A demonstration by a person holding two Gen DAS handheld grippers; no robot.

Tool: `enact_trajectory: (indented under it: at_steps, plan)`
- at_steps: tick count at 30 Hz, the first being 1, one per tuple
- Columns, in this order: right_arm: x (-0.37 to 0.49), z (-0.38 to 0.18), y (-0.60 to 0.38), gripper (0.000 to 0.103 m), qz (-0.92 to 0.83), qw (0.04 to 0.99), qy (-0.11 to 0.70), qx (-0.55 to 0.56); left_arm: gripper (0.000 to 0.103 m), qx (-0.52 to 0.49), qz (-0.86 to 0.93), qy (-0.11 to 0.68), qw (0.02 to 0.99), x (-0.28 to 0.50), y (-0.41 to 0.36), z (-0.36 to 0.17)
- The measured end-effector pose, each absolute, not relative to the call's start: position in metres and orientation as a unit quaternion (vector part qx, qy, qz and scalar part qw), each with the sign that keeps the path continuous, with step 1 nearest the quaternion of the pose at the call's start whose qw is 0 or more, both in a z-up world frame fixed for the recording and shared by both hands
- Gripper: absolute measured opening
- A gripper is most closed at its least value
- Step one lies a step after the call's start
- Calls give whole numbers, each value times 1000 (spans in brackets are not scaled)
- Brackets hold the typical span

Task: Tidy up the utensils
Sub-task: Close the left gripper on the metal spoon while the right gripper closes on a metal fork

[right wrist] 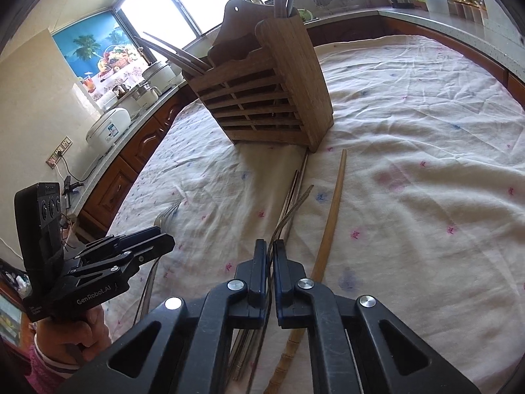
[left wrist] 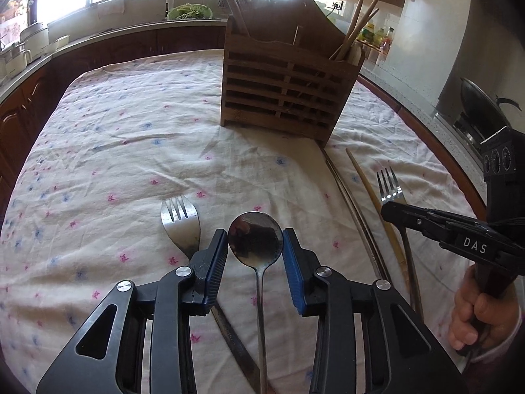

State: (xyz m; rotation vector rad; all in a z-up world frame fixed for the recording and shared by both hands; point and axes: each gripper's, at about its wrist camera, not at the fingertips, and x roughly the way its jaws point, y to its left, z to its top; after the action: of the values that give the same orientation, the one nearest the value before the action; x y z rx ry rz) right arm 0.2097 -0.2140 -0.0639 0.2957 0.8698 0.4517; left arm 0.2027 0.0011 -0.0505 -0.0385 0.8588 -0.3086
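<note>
I have the left gripper point(left wrist: 255, 256) spread wide around the spoon point(left wrist: 256, 234) bowl, which lies flat on the cloth point(left wrist: 131, 151); I judge this the grasp step. My right gripper point(right wrist: 269, 262) is pinched narrow on the right-hand fork point(right wrist: 288, 210) handle. Next I need to close on the spoon, lift, and carry both to the wooden caddy point(left wrist: 282, 92) beyond, already holding chopsticks point(left wrist: 357, 23).

The spoon point(left wrist: 256, 239) handle ran under the picture's lower edge. The fork point(left wrist: 390, 187) neck was covered by the right gripper point(left wrist: 393, 208), so its hold was perhaps not sure. In the wooden holder point(right wrist: 262, 98), lower ends of the chopsticks point(right wrist: 174, 54) stayed hidden.
</note>
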Motion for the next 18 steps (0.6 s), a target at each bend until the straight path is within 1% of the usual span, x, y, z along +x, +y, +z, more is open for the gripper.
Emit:
enact_trajectory:
  at_steps: [7,8,9,12,18]
  plan:
    - [198,-48,-213,3,220,880,397,136,32,-46,-158,382,909,182,10,-23]
    - [196,-45,-213,3,221,882,394,137,31,-49,-159,378,911,179,11,-20]
    - [194,-42,-213,3,221,883,390,137,6,-52,-162,375,911,177,12,-16]
    - [188,-34,-215,3,221,888,378,139,2,-64,-171,372,910,171,14,-12]
    - [179,-22,-217,3,219,897,360,135,2,-64,-168,368,912,163,15,-14]
